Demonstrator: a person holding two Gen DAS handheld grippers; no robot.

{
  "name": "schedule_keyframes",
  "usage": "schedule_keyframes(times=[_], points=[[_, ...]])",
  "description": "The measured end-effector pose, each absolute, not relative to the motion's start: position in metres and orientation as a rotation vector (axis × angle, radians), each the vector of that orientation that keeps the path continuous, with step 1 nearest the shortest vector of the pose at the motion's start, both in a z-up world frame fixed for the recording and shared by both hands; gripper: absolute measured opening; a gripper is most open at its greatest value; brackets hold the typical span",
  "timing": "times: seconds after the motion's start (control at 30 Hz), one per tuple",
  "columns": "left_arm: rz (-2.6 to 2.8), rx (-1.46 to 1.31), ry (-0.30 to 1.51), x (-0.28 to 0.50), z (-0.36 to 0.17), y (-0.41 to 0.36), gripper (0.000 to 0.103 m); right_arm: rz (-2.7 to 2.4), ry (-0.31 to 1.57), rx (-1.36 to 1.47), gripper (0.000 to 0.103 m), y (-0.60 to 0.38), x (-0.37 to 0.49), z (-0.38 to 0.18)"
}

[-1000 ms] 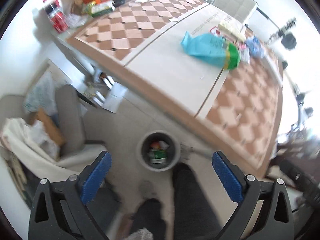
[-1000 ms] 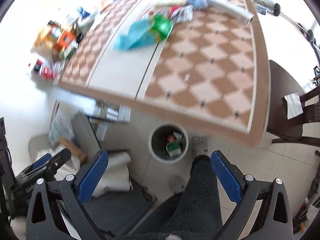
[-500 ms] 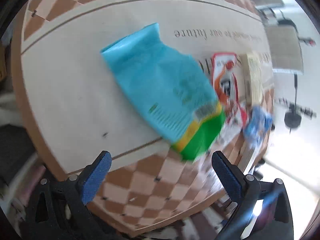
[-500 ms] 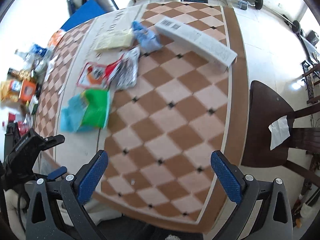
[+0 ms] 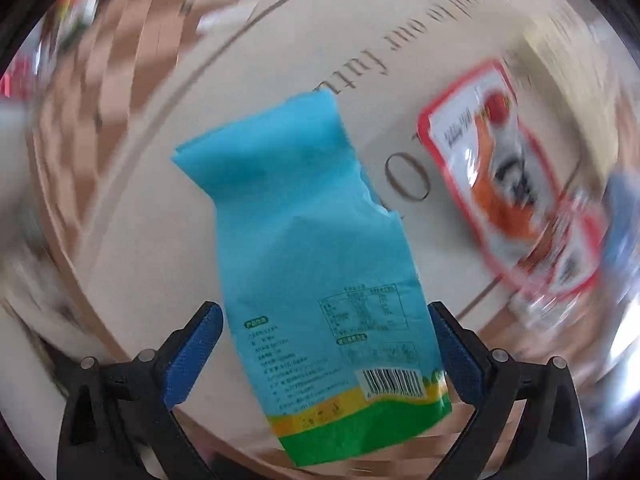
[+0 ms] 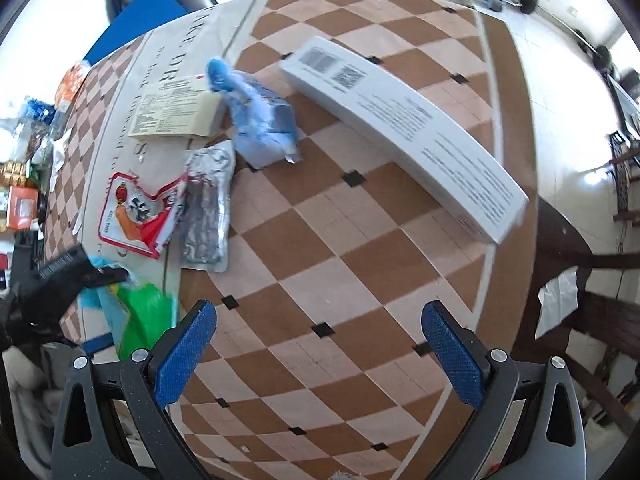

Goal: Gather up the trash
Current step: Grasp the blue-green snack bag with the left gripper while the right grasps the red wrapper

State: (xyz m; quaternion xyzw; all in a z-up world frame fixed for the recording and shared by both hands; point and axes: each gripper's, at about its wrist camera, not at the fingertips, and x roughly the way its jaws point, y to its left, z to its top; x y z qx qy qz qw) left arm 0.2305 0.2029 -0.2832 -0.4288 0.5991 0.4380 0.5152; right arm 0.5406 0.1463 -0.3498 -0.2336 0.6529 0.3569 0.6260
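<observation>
Checkered, the desk [image 6: 360,248] carries one long white box [image 6: 404,128], one silver pouch [image 6: 206,216], one red-bordered wrapper [image 6: 138,216] and one blue-green bag [image 5: 320,264] near its edge. Left hand-held gripper [image 5: 324,352] straddles that bag, jaws wide; right hand-held gripper [image 6: 318,352] hovers wide, empty.

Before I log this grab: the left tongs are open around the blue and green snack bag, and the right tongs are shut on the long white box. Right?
Not quite. The right tongs are open and hold nothing; the long white box lies on the table well ahead of them, as the right wrist view shows. The left tongs are indeed open around the blue and green snack bag.
</observation>
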Motion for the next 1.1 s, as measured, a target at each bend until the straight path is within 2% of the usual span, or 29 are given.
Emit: schedule_keyframes(times=[0.07,0.2,0.27,0.4,0.6,0.77,0.8,0.87,0.9,0.93,1.0,1.1], points=[[1.029,-0.904,1.505,0.222,-0.286,0.192,0.102,0.892,1.485,-0.586,0.103,0.165,0.530,-0.347],[1.060,-0.952,1.487,0.180,-0.293,0.190,0.102,1.067,1.414,-0.747,0.103,0.216,0.500,-0.339],[1.059,-1.069,1.428,0.157,-0.299,0.191,0.091,1.149,1.376,-0.882,0.103,0.248,0.478,-0.344],[1.088,-1.162,1.318,0.126,-0.295,0.187,0.083,1.244,1.259,-1.130,0.103,0.304,0.438,-0.367],[1.128,-1.109,1.308,0.113,-0.286,0.176,0.082,1.263,1.133,-1.437,0.103,0.354,0.395,-0.416],[1.153,-1.080,1.303,0.118,-0.279,0.176,0.082,1.277,1.163,-1.422,0.100,0.367,0.387,-0.429],[1.159,-1.072,1.301,0.120,-0.278,0.174,0.082,1.281,1.159,-1.412,0.098,0.367,0.387,-0.426],[1.167,-1.050,1.297,0.117,-0.273,0.174,0.082,1.295,1.138,-1.380,0.084,0.369,0.385,-0.416],[1.172,-1.038,1.299,0.117,-0.270,0.172,0.082,1.294,1.125,-1.365,0.065,0.368,0.384,-0.411],[1.173,-1.033,1.296,0.116,-0.268,0.170,0.082,1.288,1.129,-1.348,0.058,0.367,0.384,-0.406],[1.174,-1.025,1.291,0.126,-0.259,0.172,0.082,1.298,1.178,-1.294,0.048,0.364,0.387,-0.401],[1.173,-1.013,1.275,0.135,-0.256,0.186,0.082,1.299,1.257,-1.209,0.045,0.359,0.398,-0.398]])
